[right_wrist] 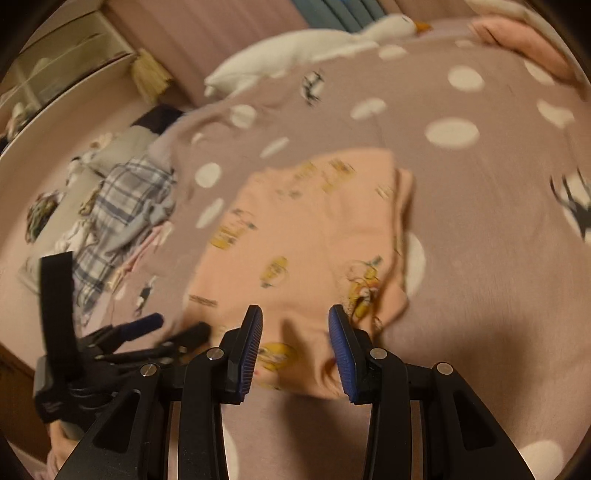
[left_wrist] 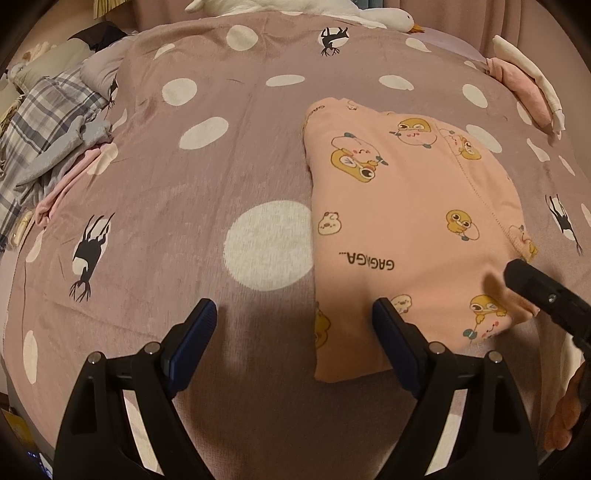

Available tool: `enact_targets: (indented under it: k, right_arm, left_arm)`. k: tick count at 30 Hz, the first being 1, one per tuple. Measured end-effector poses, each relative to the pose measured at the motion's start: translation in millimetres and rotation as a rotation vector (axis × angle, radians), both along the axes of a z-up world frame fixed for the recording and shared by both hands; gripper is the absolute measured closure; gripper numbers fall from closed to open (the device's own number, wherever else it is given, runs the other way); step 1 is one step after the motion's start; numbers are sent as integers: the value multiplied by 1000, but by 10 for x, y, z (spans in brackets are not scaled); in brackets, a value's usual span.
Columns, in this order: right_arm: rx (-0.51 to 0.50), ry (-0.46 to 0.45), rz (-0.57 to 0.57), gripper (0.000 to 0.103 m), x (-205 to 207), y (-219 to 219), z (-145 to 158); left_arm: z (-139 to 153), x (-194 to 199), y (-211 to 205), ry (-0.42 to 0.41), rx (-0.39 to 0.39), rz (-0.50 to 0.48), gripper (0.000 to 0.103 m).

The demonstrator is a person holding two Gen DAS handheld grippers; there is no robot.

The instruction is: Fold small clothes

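Observation:
A folded pink garment (left_wrist: pixel 406 221) with yellow duck prints and the word GAGAGA lies flat on the mauve polka-dot blanket (left_wrist: pixel 207 192). My left gripper (left_wrist: pixel 295 314) is open and empty, hovering over the garment's near left corner. My right gripper (right_wrist: pixel 295 325) is open and empty just above the garment's near edge (right_wrist: pixel 295 236); the right wrist view is blurred. The right gripper's tip also shows in the left wrist view (left_wrist: pixel 535 288) at the garment's right corner. The left gripper shows in the right wrist view (right_wrist: pixel 155 332) at lower left.
A pile of unfolded clothes with a plaid piece (left_wrist: pixel 40 122) lies at the blanket's left edge. Folded pink and white clothes (left_wrist: pixel 528 85) sit at the far right. A white goose plush (left_wrist: pixel 369 11) lies along the far edge.

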State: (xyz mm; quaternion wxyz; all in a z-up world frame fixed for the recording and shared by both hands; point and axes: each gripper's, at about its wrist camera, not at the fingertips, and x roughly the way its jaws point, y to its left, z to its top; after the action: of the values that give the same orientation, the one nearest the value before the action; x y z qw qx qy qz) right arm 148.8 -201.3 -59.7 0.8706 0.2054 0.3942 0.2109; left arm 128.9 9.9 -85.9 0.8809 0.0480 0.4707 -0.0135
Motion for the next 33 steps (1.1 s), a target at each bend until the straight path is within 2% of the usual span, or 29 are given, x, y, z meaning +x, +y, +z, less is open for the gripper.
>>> enact_targets:
  k: [17, 26, 33]
  right_arm:
    - [-72, 14, -36, 63, -118, -13, 67]
    - [-65, -8, -59, 63, -289, -105, 160]
    - [-67, -32, -56, 63, -418, -60, 240]
  left_arm:
    - [36, -149, 86, 13, -13, 3, 15]
    - [117, -307, 147, 5, -12, 12, 16]
    - [208, -474, 197, 0, -41, 16, 15]
